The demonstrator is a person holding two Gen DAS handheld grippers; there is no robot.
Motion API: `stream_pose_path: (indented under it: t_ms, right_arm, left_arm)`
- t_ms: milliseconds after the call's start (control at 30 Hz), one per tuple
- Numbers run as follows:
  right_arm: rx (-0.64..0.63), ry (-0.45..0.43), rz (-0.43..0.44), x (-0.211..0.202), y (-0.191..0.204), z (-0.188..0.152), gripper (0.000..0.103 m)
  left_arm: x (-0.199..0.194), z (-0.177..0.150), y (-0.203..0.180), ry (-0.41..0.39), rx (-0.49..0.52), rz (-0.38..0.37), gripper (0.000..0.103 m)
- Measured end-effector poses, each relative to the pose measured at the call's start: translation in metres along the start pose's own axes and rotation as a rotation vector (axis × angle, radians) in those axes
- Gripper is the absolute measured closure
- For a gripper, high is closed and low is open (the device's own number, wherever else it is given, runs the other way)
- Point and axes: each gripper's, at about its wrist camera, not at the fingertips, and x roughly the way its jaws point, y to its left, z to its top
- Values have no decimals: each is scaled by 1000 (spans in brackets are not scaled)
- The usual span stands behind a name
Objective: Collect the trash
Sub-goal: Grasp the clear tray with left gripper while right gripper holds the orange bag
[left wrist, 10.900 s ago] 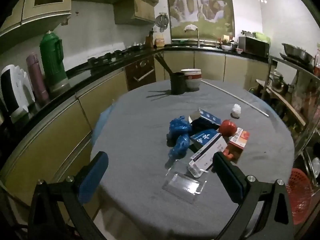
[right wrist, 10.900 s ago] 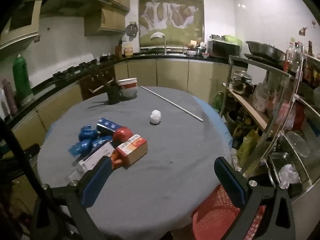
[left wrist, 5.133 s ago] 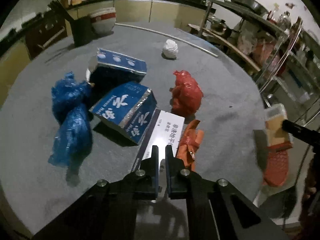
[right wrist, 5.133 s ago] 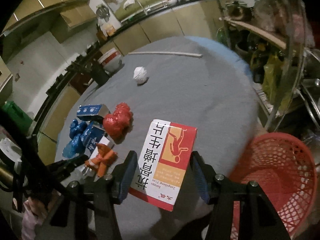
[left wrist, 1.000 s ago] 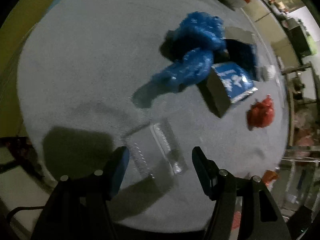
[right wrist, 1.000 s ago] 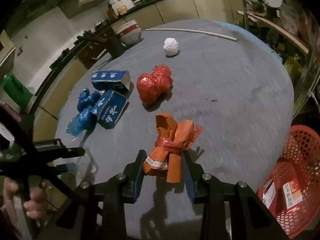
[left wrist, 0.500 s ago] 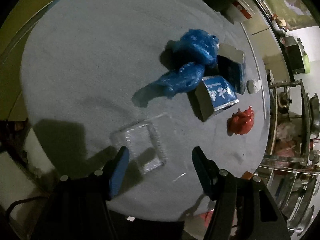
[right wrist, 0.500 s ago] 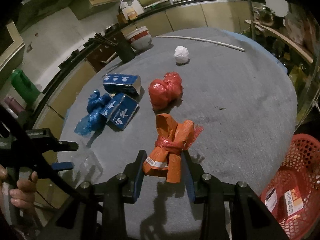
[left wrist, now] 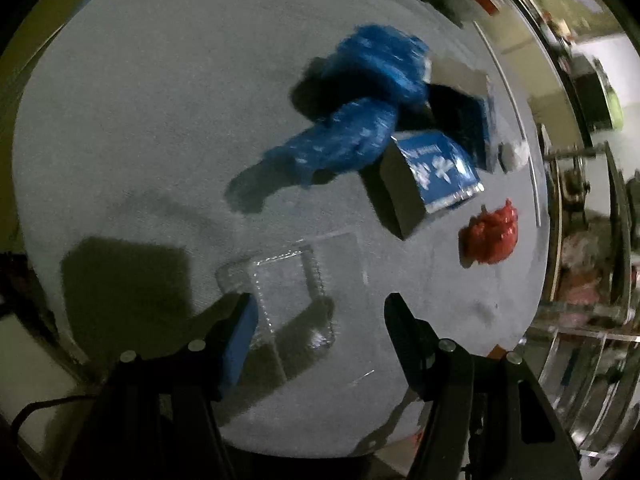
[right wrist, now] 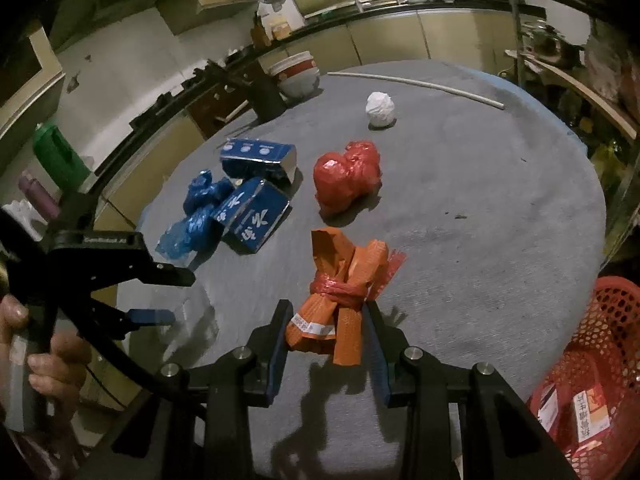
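Note:
My right gripper [right wrist: 325, 320] is shut on an orange wrapper bundle [right wrist: 344, 284] and holds it above the grey round table [right wrist: 480, 208]. My left gripper [left wrist: 320, 312] is open, just above a clear plastic tray [left wrist: 290, 280] that lies between its fingers; it also shows in the right wrist view [right wrist: 160, 296]. On the table lie a blue plastic bag [left wrist: 352, 128], two blue cartons [right wrist: 256, 216] [right wrist: 260, 158], a red bag [right wrist: 348, 180] and a white paper ball [right wrist: 380, 109].
A red mesh basket [right wrist: 600, 320] with boxes inside stands below the table's right edge. A black holder [right wrist: 268, 96], stacked bowls [right wrist: 298, 74] and a white rod [right wrist: 416, 82] are at the table's far side. Counters and a metal shelf rack [right wrist: 580, 80] surround it.
My left gripper has come down closer to the clear tray, which now lies between its fingers. My right gripper has lifted a little with the orange bundle.

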Motion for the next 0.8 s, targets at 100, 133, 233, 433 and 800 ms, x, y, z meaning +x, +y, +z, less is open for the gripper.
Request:
stream_pose_path:
  t_ms: [100, 133, 233, 433, 800]
  right_arm:
    - [0, 2, 1, 2, 0, -3, 65]
    - [0, 5, 2, 3, 0, -4, 65]
    - [-9, 7, 3, 2, 3, -7, 65]
    - [-16, -21, -3, -6, 2, -8, 65]
    - [1, -52, -1, -15, -7, -12, 65]
  left_arm:
    - [8, 0, -8, 1, 31, 22, 37]
    - [11, 0, -9, 6, 34, 28, 37]
    - [17, -1, -6, 2, 40, 26, 37]
    - [13, -7, -6, -34, 89, 13, 40]
    - [-7, -44, -40, -146, 268, 70, 46]
